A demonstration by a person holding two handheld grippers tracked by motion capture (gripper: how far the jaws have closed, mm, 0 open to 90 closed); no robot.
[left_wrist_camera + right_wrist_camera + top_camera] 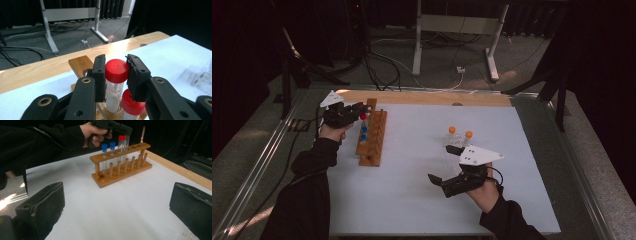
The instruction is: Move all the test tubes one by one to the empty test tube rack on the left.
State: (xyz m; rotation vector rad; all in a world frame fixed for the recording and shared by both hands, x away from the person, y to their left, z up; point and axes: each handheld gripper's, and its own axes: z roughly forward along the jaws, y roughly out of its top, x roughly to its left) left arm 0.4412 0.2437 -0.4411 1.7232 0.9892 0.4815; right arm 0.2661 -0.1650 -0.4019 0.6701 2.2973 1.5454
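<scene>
While clamped by the left gripper [117,75], the tube [115,85] — clear, red-capped — stands upright.

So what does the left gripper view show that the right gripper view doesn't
Left gripper view: the left gripper with its jaws around a red-capped tube, a second red-capped tube beside it, and desk legs with cables on the floor beyond.

Right gripper view: the right gripper wide open over the white table, two blue-capped tubes, and the whole rack.

Both: the rack, a red cap, the table's wooden edge.
</scene>
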